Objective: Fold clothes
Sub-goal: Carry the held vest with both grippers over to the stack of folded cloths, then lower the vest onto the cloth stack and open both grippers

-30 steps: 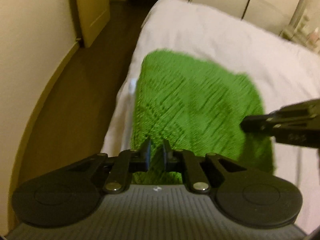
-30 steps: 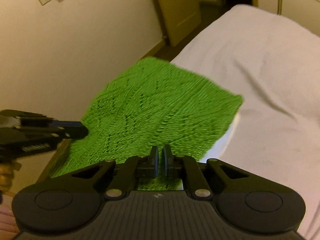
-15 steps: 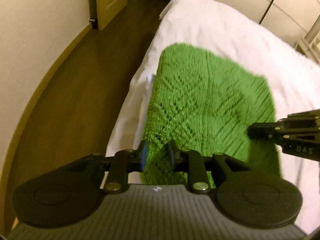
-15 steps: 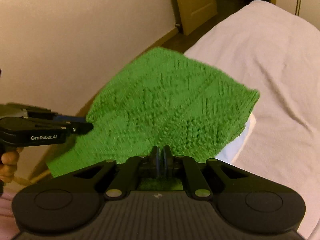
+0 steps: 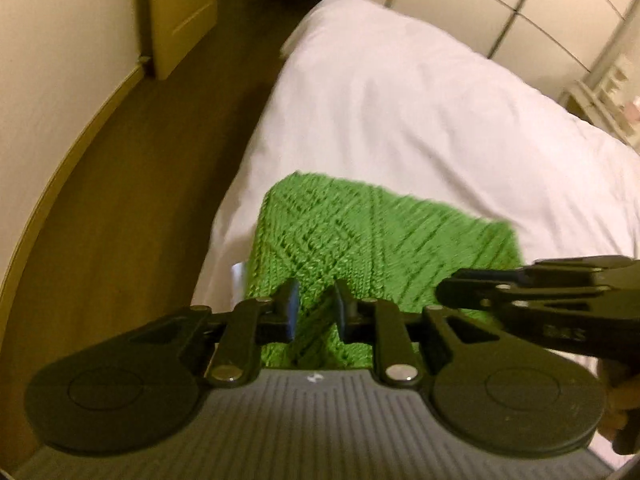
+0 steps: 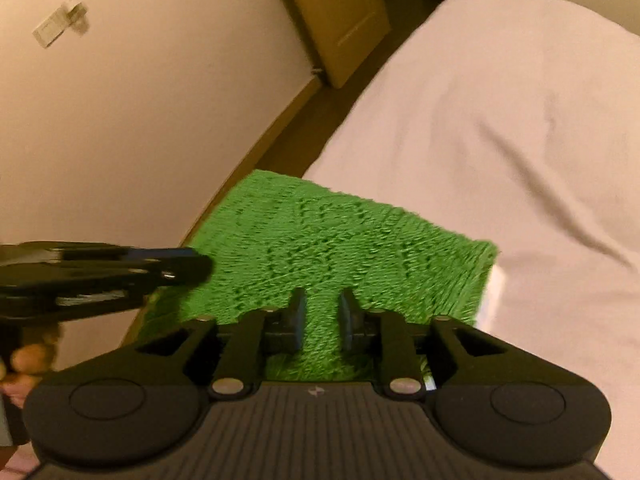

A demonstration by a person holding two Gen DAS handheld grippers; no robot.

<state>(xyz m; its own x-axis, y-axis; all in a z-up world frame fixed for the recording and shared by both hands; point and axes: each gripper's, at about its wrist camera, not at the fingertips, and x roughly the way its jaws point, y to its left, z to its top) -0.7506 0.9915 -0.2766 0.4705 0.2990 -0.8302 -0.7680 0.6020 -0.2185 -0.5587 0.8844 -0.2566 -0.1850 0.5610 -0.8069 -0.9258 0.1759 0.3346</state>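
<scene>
A green knitted garment (image 5: 360, 240) lies folded on the near corner of a white bed (image 5: 420, 120); it also shows in the right wrist view (image 6: 340, 248). My left gripper (image 5: 314, 306) is open, its jaws a small gap apart just above the garment's near edge. My right gripper (image 6: 322, 316) is open the same way over the near edge. Each gripper shows from the side in the other's view: the right one (image 5: 540, 296) and the left one (image 6: 100, 272). Neither holds the cloth.
The bed's left edge drops to a dark wooden floor (image 5: 132, 184) beside a cream wall (image 6: 140, 100). A wooden door (image 5: 180, 12) stands at the far left. White wardrobe doors (image 5: 500, 4) line the far side. A white tag (image 5: 239, 276) pokes out beside the garment.
Both grippers have opened and let go of the green garment. It has dropped from being held up to lying folded on the bed, and both grippers have drawn back.
</scene>
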